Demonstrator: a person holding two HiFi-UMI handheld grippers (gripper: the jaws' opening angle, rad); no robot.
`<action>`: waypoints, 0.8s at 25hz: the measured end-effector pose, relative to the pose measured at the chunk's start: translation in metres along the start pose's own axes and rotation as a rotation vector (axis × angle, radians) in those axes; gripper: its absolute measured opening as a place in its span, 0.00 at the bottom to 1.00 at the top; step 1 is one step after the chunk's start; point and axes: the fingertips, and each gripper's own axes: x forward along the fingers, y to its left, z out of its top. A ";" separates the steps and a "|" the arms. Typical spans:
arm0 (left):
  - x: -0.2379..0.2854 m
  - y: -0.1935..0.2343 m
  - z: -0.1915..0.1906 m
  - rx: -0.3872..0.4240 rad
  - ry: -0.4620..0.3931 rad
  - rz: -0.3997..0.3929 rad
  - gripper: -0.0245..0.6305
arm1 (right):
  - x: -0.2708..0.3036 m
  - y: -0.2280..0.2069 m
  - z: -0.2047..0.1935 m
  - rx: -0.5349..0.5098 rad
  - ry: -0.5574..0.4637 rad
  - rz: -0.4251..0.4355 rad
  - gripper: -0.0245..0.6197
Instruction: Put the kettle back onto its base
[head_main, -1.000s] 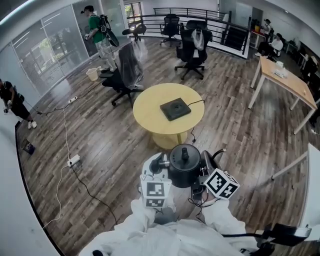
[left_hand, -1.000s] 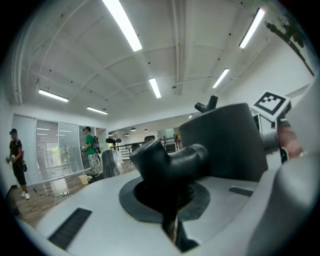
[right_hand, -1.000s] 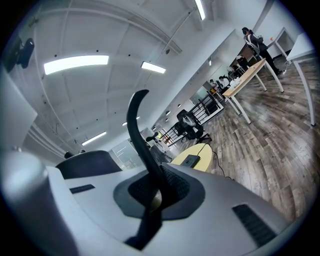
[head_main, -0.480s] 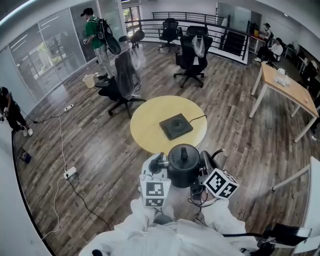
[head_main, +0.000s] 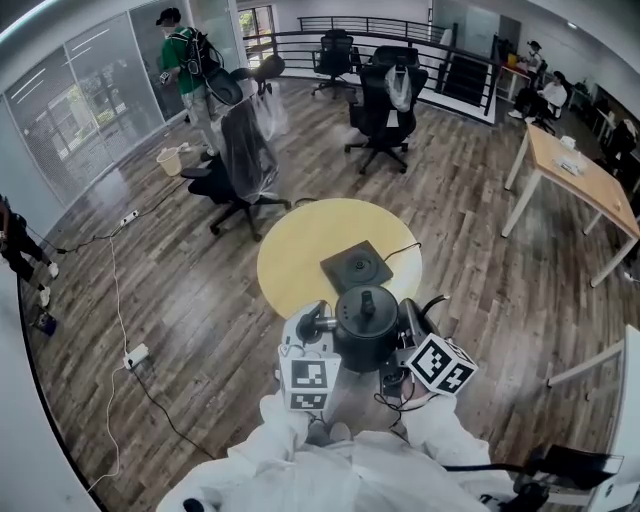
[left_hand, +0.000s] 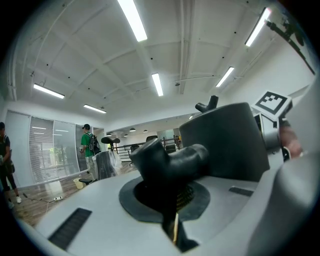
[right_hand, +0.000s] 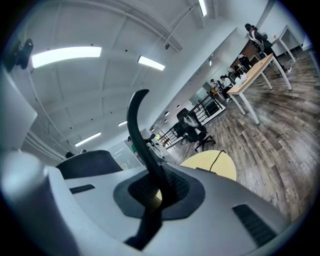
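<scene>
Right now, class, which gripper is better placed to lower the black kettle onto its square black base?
Probably right: the right gripper grips the curved black handle, the left gripper only pinches the spout.

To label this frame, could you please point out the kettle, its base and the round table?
kettle (head_main: 363, 328): head view, on its black lid.
kettle base (head_main: 357, 268): head view, middle of the dark square plate.
round table (head_main: 298, 262): head view, bare yellow top left of the base.

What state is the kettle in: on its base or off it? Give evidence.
Off. The kettle is held between the left gripper and right gripper, while the base lies bare on the table ahead.
</scene>
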 end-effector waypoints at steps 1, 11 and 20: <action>0.006 0.002 -0.002 -0.003 0.006 -0.003 0.03 | 0.006 -0.002 0.000 0.001 0.005 -0.005 0.05; 0.069 0.015 -0.016 -0.034 0.043 -0.032 0.03 | 0.062 -0.029 0.008 0.001 0.035 -0.052 0.05; 0.165 0.037 -0.022 -0.030 0.044 -0.044 0.03 | 0.156 -0.061 0.030 0.003 0.042 -0.040 0.05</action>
